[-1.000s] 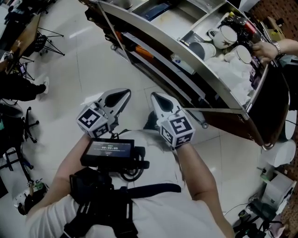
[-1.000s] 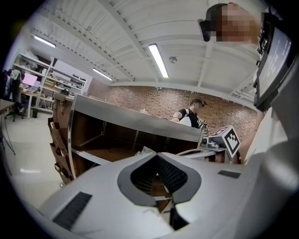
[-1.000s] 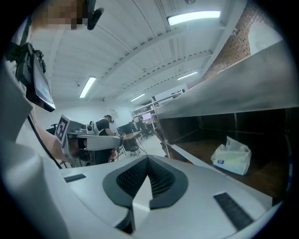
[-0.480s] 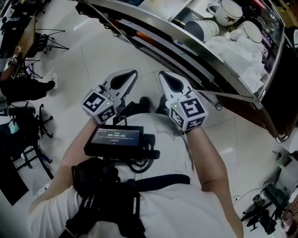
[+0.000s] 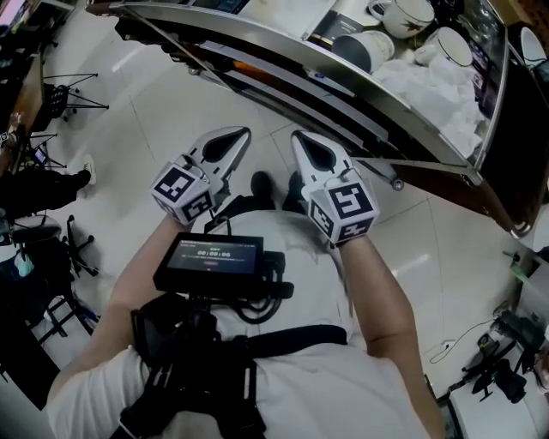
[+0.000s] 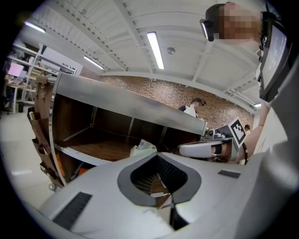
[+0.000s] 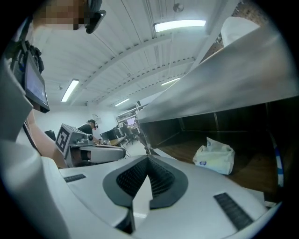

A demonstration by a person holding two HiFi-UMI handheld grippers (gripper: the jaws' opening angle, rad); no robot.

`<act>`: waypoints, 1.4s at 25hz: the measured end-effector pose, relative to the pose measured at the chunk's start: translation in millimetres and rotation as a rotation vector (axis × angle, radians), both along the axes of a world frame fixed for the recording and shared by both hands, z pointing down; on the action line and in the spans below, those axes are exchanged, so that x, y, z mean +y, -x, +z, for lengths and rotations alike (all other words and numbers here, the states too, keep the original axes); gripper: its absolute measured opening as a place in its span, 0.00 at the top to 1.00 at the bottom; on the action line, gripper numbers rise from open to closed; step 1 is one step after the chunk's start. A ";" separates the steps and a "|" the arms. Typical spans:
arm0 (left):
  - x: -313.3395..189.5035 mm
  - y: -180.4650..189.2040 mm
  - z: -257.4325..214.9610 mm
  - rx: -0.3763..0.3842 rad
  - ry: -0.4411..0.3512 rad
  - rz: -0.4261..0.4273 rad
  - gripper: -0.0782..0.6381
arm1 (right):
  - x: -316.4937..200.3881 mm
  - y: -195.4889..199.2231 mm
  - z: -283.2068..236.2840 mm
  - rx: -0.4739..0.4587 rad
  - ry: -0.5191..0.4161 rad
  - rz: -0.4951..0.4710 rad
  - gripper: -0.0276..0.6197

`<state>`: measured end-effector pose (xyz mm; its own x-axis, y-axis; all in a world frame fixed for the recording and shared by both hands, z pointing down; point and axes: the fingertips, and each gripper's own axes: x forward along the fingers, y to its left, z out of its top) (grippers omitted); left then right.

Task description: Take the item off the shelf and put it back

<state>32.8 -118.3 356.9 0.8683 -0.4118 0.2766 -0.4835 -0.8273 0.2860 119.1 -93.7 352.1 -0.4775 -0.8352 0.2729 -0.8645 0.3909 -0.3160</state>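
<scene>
A white plastic packet [image 7: 215, 157] lies on the wooden middle shelf [image 7: 187, 150] of a metal shelf unit [image 5: 343, 81]; the left gripper view shows the packet [image 6: 142, 148] too. In the head view the unit's top hides it. My left gripper [image 5: 243, 132] and right gripper [image 5: 296, 135] are held side by side over the floor, just short of the unit's front and pointing at it. Both are shut with nothing between the jaws. Each gripper view shows its own shut tips, left gripper [image 6: 158, 155] and right gripper [image 7: 148, 158], with the packet beyond them.
The unit's top holds a dark mug [image 5: 360, 50], white cups [image 5: 407, 15] and crumpled white cloth [image 5: 429, 86]. An orange thing [image 5: 249, 67] lies on a lower shelf. A caster [image 5: 396, 183] stands at the unit's corner. Tripods and chairs [image 5: 51, 103] crowd the left floor.
Both grippers have risen in the head view and come closer to the shelf unit's front. The hand at the unit's far right has gone out of view. The jaws stay shut.
</scene>
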 end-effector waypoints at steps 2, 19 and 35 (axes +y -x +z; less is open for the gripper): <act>-4.6 1.6 0.5 0.003 -0.003 0.016 0.88 | -3.6 3.2 0.3 0.020 0.000 0.011 0.95; -8.4 -0.7 21.5 -0.006 0.024 0.077 0.88 | -21.3 -18.0 22.8 0.029 0.037 0.187 0.94; 9.1 4.9 38.7 0.000 0.062 0.046 0.88 | -59.9 -142.2 101.5 0.191 0.171 0.456 0.72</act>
